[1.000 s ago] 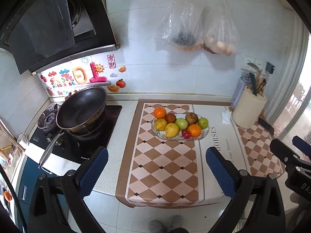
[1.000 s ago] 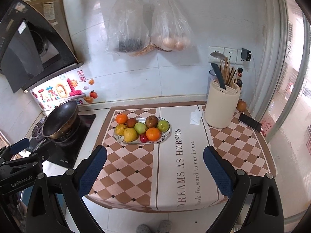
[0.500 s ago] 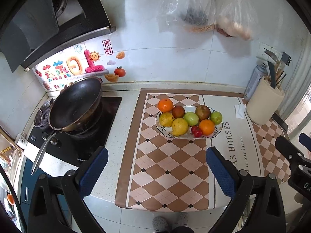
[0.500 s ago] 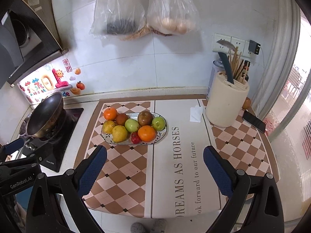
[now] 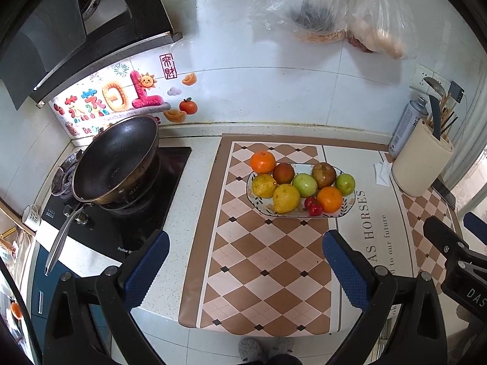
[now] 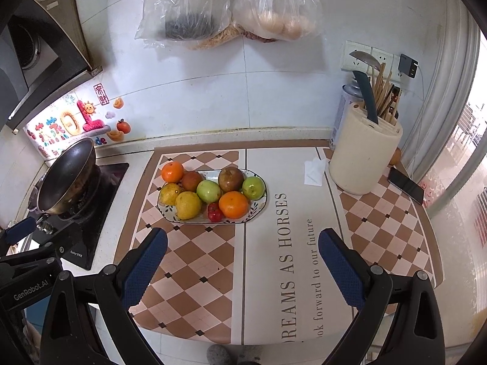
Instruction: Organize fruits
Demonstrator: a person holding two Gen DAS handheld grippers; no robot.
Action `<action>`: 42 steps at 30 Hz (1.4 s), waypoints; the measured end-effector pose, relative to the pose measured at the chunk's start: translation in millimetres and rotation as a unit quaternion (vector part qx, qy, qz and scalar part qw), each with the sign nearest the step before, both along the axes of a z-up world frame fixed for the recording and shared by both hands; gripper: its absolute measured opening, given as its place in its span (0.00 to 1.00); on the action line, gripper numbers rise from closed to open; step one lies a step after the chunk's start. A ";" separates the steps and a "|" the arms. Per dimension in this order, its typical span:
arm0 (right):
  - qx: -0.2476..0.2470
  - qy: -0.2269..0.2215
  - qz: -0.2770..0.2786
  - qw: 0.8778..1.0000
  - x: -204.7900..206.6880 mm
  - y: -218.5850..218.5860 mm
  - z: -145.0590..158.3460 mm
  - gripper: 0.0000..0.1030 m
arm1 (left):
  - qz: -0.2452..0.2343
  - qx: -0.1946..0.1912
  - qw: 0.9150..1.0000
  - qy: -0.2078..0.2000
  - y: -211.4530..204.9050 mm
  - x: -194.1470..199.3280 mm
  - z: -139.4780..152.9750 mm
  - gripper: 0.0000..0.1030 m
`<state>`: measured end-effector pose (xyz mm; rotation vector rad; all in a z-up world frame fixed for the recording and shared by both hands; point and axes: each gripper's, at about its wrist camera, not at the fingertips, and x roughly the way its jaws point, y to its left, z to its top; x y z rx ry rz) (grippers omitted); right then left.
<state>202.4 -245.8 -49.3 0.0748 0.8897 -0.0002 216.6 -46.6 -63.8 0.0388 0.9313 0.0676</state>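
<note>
An oval patterned plate (image 5: 292, 213) (image 6: 255, 210) on the checkered mat holds several fruits: two oranges (image 5: 329, 199) (image 6: 233, 204), two yellow pears (image 5: 286, 198) (image 6: 188, 205), two green apples (image 5: 305, 185) (image 6: 208, 191), brownish fruits and small red ones (image 6: 215, 212). One orange (image 5: 263, 161) sits at the plate's far left rim. My left gripper (image 5: 243, 269) is open and empty, above the counter's front edge, short of the plate. My right gripper (image 6: 242, 269) is open and empty, also in front of the plate.
A black wok (image 5: 115, 159) sits on the stove at left. A cream utensil holder (image 6: 363, 149) with a knife, a spray can, a folded tissue (image 6: 313, 172) and a phone (image 6: 406, 185) are at right. Plastic bags (image 6: 225, 6) hang on the wall.
Both grippers have moved forward and lower toward the counter; the plate of fruit looks larger and nearer. Both stay open and empty.
</note>
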 end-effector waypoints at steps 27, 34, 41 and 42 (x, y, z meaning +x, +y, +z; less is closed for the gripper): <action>0.002 -0.008 -0.006 1.000 -11.7 6.2 6.9 0.99 | 0.000 -0.004 1.000 -0.013 0.5 -6.6 8.7 1.00; 0.001 -0.010 -0.004 1.000 -13.8 7.2 8.3 0.99 | 0.000 -0.004 1.000 -0.016 0.4 -7.5 8.8 1.00; 0.000 -0.011 -0.001 1.000 -16.9 8.7 10.7 0.99 | 0.002 -0.007 1.000 -0.019 -1.3 -9.2 14.4 1.00; 0.001 -0.011 -0.002 1.000 -16.0 7.8 10.0 0.99 | 0.001 -0.007 1.000 -0.019 -1.6 -8.9 14.5 1.00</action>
